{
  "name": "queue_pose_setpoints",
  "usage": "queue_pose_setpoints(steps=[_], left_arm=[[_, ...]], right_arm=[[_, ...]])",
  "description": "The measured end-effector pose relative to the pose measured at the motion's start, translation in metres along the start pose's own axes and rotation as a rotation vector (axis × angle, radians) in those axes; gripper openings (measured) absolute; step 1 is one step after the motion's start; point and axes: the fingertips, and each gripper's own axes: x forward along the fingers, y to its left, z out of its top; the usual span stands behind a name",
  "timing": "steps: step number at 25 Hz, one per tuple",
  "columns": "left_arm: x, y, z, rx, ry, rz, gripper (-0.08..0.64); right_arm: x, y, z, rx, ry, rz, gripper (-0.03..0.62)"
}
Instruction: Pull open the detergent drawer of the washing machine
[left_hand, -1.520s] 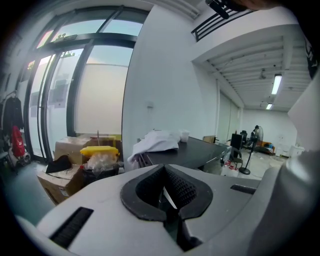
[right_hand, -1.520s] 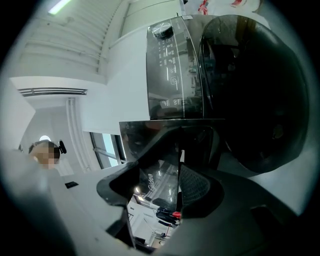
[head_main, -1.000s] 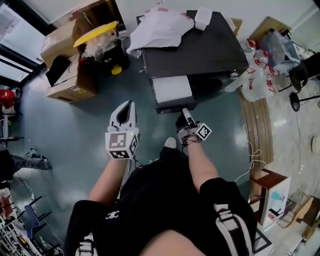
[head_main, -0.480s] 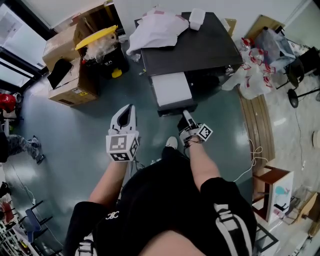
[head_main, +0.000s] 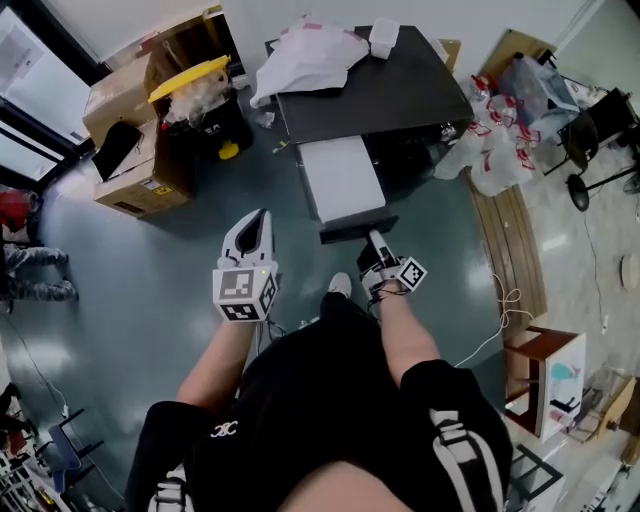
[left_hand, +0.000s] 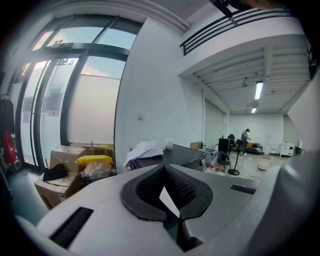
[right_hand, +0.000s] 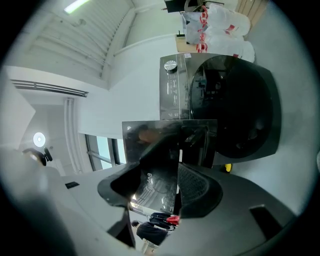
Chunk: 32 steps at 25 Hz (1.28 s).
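While just tightened on the one detergent drawer (head_main: 343, 180), right tool (head_main: 373, 240); left tool (head_main: 256, 217) pressed together, empty

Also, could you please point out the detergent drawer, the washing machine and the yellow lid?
detergent drawer (head_main: 342, 178), head view, its white top.
washing machine (head_main: 390, 92), head view, its dark top.
yellow lid (head_main: 190, 77), head view, its middle.

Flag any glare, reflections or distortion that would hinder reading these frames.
Head view: fisheye bend, sheen on the glossy floor. Left gripper view: bright windows wash out, dark vignette around. Right gripper view: sideways image, mirror-like drawer front reflects a person.
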Motion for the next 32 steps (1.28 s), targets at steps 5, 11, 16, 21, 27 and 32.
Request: queue_pose_setpoints(steps=[5, 11, 16, 21, 27, 32], left_arm=[[-0.011, -0.002, 0.000, 0.001, -0.008, -0.006, 0.002], [-0.017, -0.007, -0.001, 0.002, -0.007, -0.015, 0.002], [-0.022, -0.012, 0.000, 0.009, -0.014, -0.026, 0.002], [-0.029, -0.010, -0.002, 0.005, -0.009, -0.014, 0.002], [-0.041, -0.010, -0.009, 0.026, -0.005, -0.009, 0.002], [-0.055, -0.010, -0.016, 0.014, -0.011, -0.008, 0.002]], right_arm=[[-0.016, 0.003, -0.003, -0.007, -0.006, -0.014, 0.230], [-0.033, 0.007, -0.006, -0.004, -0.003, -0.027, 0.229], [-0.039, 0.002, -0.007, -0.013, -0.006, -0.051, 0.233], [-0.044, -0.005, -0.004, 0.001, -0.046, -0.097, 0.239], [-0.048, -0.011, 0.001, -0.003, -0.096, -0.175, 0.241], [-0.049, -0.008, -0.001, -0.071, -0.091, -0.254, 0.239]])
